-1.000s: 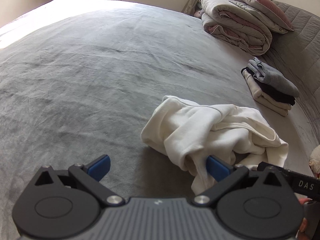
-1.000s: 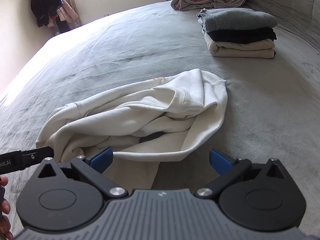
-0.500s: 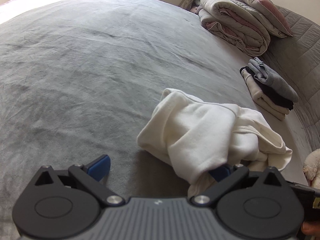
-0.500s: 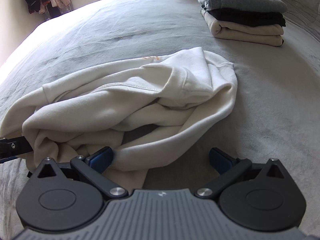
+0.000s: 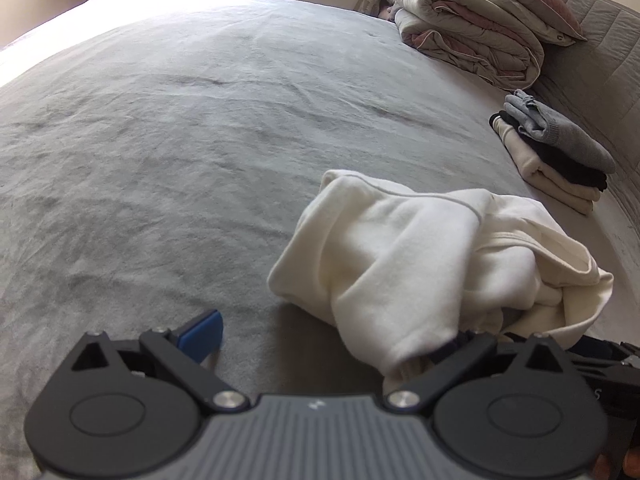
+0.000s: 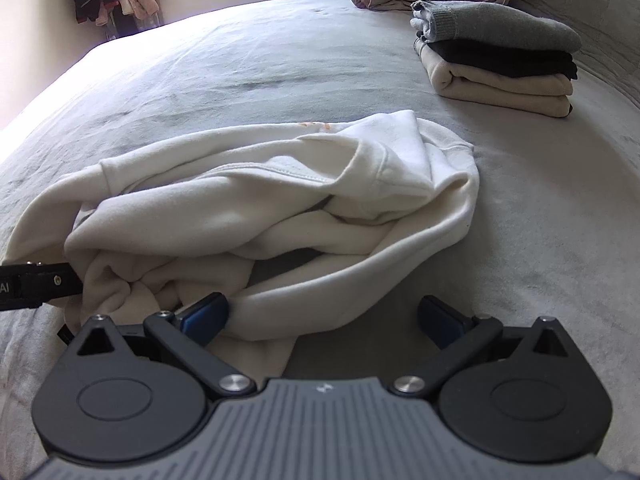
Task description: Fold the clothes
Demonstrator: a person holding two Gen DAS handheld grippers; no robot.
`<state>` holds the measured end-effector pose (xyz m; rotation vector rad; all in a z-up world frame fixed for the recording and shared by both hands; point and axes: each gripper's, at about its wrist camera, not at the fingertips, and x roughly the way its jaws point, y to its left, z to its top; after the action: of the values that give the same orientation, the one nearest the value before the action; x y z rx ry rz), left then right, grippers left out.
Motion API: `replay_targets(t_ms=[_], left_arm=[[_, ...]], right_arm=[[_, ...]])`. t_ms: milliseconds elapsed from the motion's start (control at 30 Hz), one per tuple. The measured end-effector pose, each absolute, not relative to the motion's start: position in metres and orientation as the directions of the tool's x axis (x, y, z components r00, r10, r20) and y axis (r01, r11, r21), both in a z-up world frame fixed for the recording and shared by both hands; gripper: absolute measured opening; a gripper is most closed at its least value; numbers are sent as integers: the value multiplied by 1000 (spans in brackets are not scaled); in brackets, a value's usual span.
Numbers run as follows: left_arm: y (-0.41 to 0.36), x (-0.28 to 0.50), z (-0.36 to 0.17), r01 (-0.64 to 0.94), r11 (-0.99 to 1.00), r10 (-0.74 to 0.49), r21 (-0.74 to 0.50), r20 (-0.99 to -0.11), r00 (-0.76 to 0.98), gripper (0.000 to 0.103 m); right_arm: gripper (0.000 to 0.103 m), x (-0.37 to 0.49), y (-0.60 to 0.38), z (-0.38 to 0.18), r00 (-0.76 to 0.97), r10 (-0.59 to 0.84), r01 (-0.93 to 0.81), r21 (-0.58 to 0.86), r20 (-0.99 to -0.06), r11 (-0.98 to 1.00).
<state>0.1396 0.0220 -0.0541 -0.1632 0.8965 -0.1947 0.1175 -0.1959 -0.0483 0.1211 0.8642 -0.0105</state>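
A crumpled white sweatshirt [image 6: 280, 208] lies on the grey bed [image 5: 168, 152]. Both the left gripper [image 5: 328, 332] and right gripper [image 6: 324, 316] are spread wide, grasping nothing, their fingers at its near edge.

Cream sweatshirt [image 6: 280, 208] of soft matt fleece cloth lies on a bed [image 5: 180, 140] covered in grey, velvety, slightly wrinkled fabric; gripper [image 6: 322, 318] matt black plastic.

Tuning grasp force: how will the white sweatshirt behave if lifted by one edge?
Likely floppy: the white sweatshirt lies crumpled in soft folds on the bed, so it should drape and unfurl, not hold shape. Probably fairly heavy for cloth: the fleece looks thick. Slip seems unlikely, since the surface is matte. Both grippers, left and right, are open.
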Motion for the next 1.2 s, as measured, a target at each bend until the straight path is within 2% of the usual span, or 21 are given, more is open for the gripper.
replay_targets(t_ms=[67,133,167,233,267,333,367,400,533,767,1067,1200], left_arm=[[22,136,-51,108,964,-257,-243,-749,611,84],[20,132,-48,119,957,-280,-265,-738,614,64],[19,129,-47,127,954,-292,-273,-731,617,58],[16,125,-43,144,946,-314,-290,-716,624,33],[15,123,-42,148,946,-315,-289,-710,630,28],[14,118,-38,153,946,-314,-286,-694,648,14],[15,117,-35,151,944,-318,-294,-686,655,14],[17,116,-33,148,941,-322,-303,-678,661,13],[27,112,-24,138,931,-336,-337,-645,687,11],[42,106,-7,127,929,-320,-347,-584,746,6],[64,106,18,61,938,-241,-342,-515,823,1],[63,100,22,108,917,-313,-385,-523,793,1]], right_arm=[[88,114,-195,-46,653,60,34,109,-755,993],[72,111,-195,-43,655,81,9,115,-751,993],[69,109,-195,-42,656,91,-3,119,-749,993],[57,106,-194,-40,658,112,-27,125,-745,992],[53,104,-194,-39,658,123,-40,128,-743,991],[37,101,-194,-36,658,143,-64,134,-739,989],[31,100,-195,-35,657,151,-73,137,-739,988],[20,99,-197,-35,656,158,-77,143,-738,987],[13,92,-210,-31,657,186,-72,184,-731,980],[9,79,-246,-23,667,233,24,334,-708,942],[6,66,-265,-10,711,175,71,317,-681,946],[9,66,-268,-9,709,167,69,303,-685,950]])
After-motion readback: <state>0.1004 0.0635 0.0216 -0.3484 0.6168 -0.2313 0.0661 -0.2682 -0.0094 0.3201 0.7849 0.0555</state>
